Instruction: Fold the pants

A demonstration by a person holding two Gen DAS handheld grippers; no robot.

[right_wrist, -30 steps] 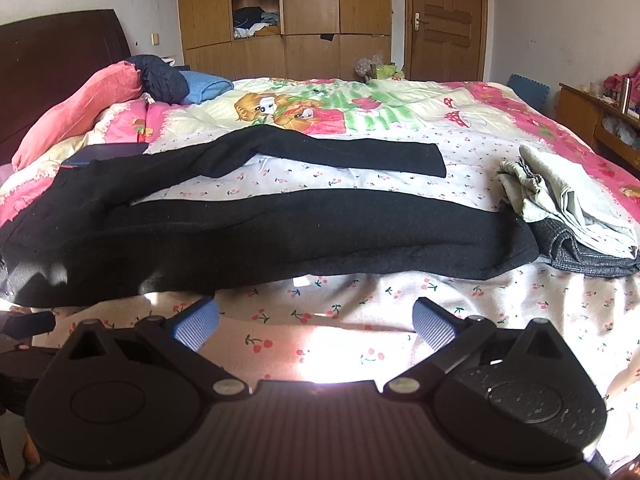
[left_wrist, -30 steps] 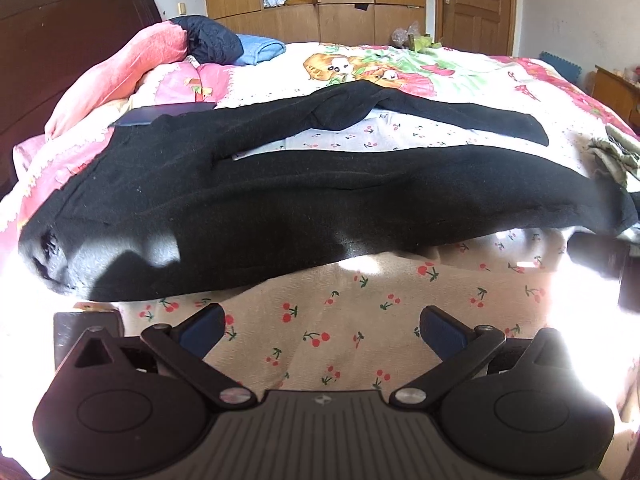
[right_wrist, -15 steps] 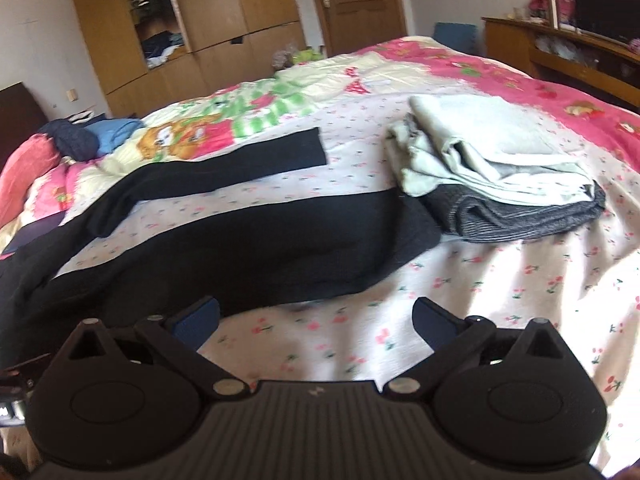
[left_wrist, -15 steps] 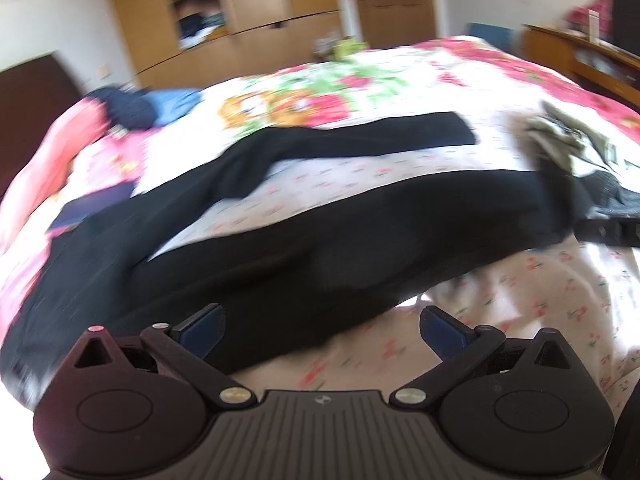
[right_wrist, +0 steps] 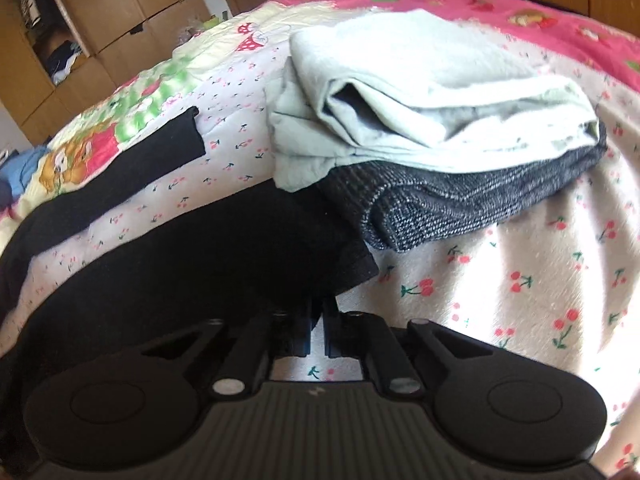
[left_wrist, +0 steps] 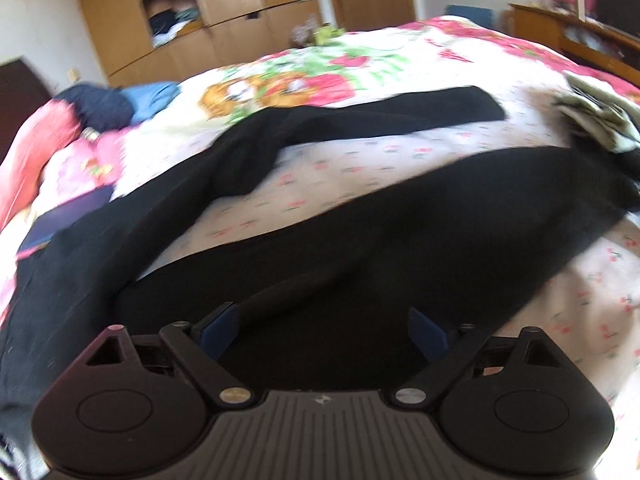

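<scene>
Black pants (left_wrist: 440, 220) lie spread across the bed, legs apart, waist at the left. My left gripper (left_wrist: 320, 328) hangs open just over the middle of the near leg, with black cloth under and between its blue pads (left_wrist: 218, 328). In the right wrist view the near leg's hem (right_wrist: 340, 256) ends right in front of my right gripper (right_wrist: 318, 320). Its jaws are closing and stand almost together, with the lower edge of the hem pinched between them. The far leg (right_wrist: 160, 160) lies flat beyond.
A pile of folded clothes, pale green (right_wrist: 420, 92) over dark grey knit (right_wrist: 480, 200), sits just right of the hem and touches it. Cherry-print sheet (right_wrist: 520, 300) covers the near bed. Pillows (left_wrist: 44, 136) lie at the head; a wardrobe (left_wrist: 248, 12) and a door stand behind.
Both grippers have moved right along the near leg and closer to it. The right gripper, wide open before, has closed at the hem. The left gripper is still open.
</scene>
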